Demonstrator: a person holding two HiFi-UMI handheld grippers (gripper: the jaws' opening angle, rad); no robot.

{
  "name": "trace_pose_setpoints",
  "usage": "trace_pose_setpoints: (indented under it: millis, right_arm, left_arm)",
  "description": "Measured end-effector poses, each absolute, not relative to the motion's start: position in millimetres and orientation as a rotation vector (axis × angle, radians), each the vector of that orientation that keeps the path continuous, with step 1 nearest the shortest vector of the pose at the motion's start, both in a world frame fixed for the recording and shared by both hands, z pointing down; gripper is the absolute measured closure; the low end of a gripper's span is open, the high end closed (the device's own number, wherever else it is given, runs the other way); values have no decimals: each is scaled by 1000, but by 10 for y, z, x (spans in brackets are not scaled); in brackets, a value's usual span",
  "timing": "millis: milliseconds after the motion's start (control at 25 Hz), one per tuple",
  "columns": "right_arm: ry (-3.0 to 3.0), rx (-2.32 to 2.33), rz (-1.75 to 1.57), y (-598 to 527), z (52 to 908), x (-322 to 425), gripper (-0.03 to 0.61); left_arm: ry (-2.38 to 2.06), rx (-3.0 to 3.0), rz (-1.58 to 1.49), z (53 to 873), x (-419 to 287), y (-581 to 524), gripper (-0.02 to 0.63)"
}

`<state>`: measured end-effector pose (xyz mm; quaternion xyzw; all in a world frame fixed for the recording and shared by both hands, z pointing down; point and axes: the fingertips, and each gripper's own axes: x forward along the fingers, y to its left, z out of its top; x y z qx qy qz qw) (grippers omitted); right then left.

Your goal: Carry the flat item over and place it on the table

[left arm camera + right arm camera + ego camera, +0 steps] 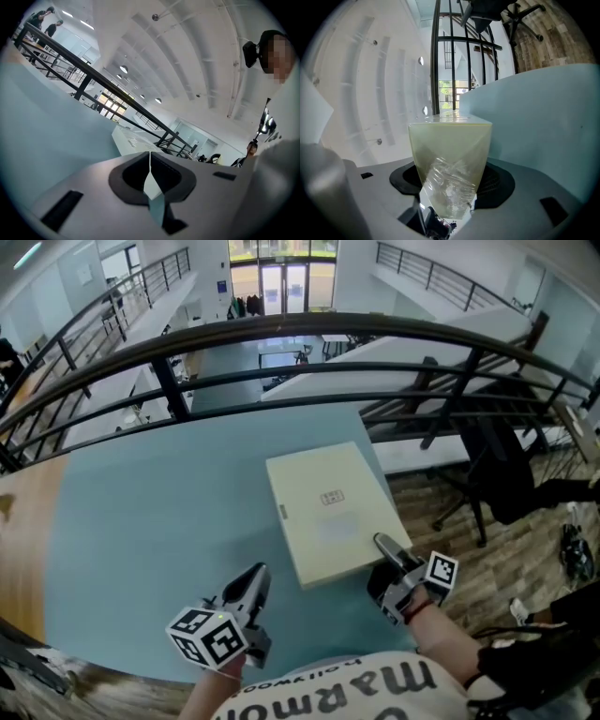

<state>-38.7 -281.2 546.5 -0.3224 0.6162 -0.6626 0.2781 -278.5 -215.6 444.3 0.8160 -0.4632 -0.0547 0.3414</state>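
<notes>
My right gripper [384, 547] is clamped on the near edge of the flat, cream, film-wrapped rectangular box [328, 512], which lies over the pale teal tabletop [141, 540] by its right edge. The box looks light and stiff, but its film seems slippery, so a grip set deep on the edge suits it best. My left gripper [255, 576] has its jaws together, empty.

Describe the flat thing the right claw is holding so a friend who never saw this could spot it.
Start at the big blue-green table beside the dark railing. Over its right part is a flat cream box wrapped in clear film, the right claw clamped on its near corner. Nothing else is on the tabletop, and a small grey mark sits on the box's top.
</notes>
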Motion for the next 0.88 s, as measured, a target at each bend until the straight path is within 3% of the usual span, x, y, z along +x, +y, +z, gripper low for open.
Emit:
trace_pose_setpoints:
  millis: [880]
  right_arm:
    - [1593,-937,-1808,-2705,5665,-398,285]
  left_arm:
    - [-1179,2105,-170,4581,-2827,-2085,603]
